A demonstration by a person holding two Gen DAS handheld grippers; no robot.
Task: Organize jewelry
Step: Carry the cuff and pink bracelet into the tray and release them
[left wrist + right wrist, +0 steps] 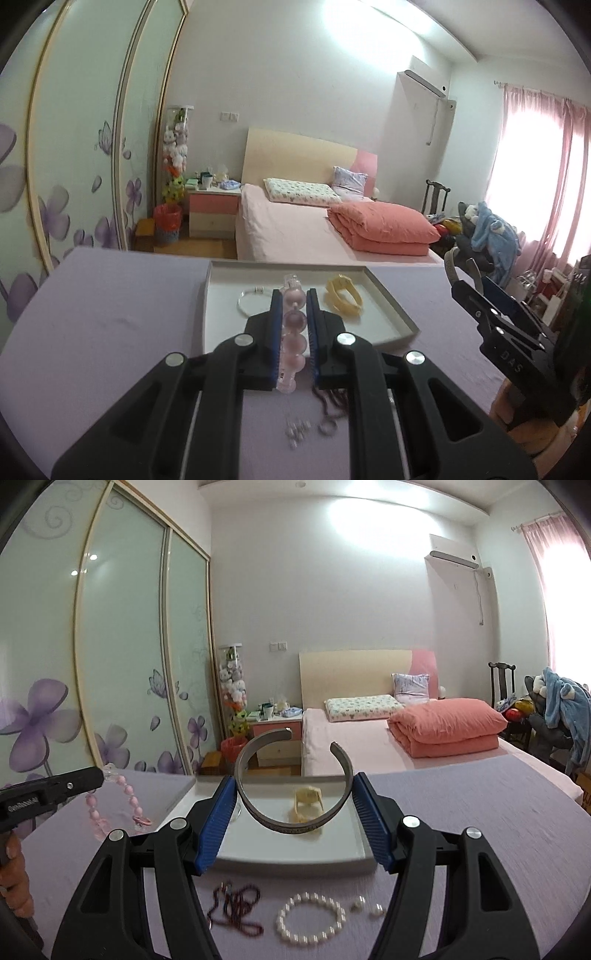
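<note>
My left gripper is shut on a pink bead bracelet and holds it above the near edge of a white tray. The bracelet hangs from it in the right wrist view. The tray holds a thin clear bangle and a yellow bracelet. My right gripper is shut on a grey metal cuff bangle, held over the tray. On the lilac cloth lie a dark red bead necklace, a pearl bracelet and two pearl earrings.
The lilac-covered table ends at the far side toward a bed. Small clear earrings and a small ring lie under my left gripper. A wardrobe with flower doors stands left.
</note>
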